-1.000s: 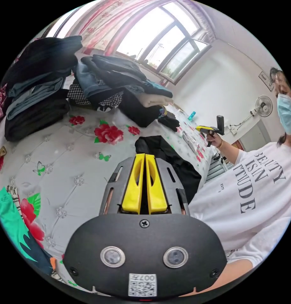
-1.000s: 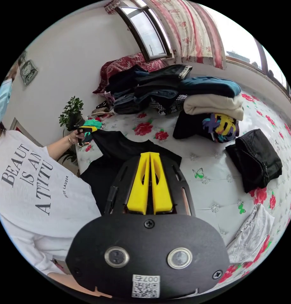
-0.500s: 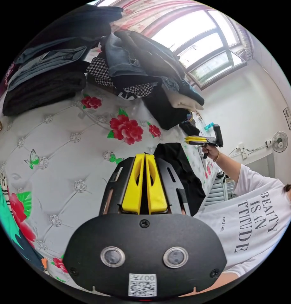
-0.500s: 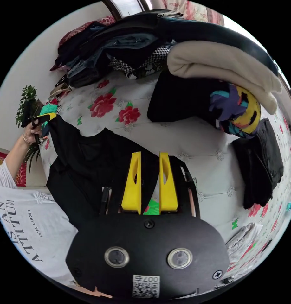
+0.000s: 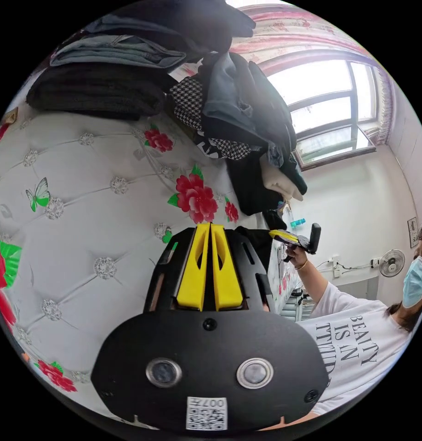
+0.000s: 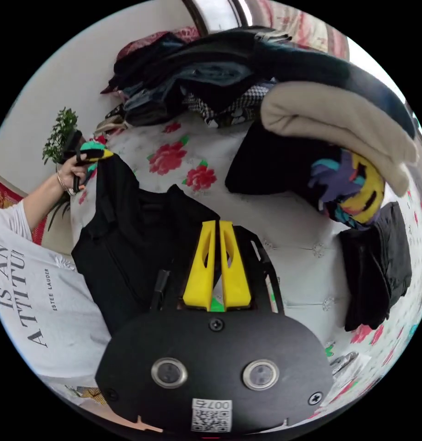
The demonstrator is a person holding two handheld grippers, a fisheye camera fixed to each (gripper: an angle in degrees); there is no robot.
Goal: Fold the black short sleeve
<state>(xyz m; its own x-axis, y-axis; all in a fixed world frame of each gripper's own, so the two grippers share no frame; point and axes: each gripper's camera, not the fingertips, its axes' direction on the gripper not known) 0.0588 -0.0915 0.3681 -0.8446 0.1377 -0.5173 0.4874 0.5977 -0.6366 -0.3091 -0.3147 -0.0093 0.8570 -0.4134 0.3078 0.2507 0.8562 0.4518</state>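
Two grippers: both in use over a quilted floral bed cover [image 5: 73, 216].
Left gripper [image 5: 210, 229]: yellow jaws together; in the right gripper view it [image 6: 97, 155] sits at one raised corner of the garment. Whether cloth is pinched between the jaws cannot be told.
Right gripper [image 6: 216, 227]: jaws drawn almost together, a thin gap visible near their base; tips rest over the dark cloth. A firm clamp on the fabric cannot be confirmed.
Black short sleeve [image 6: 128, 239]: spread on the near left part of the bed, its lower part hanging over the bed's near edge beside the person's white T-shirt [image 6: 31, 294].
Nearby items: a stack of folded clothes [image 6: 229, 87] on the far side; a cream folded garment [image 6: 339, 128] and a black top with a coloured print [image 6: 344, 188] just beyond the working area.
Risk 1: weak grip at either corner; the hem drops and the fold line goes crooked.
Risk 2: hanging weight at the edge may drag the garment off the bed.
Risk 3: a wide sweep could knock the nearby stack.
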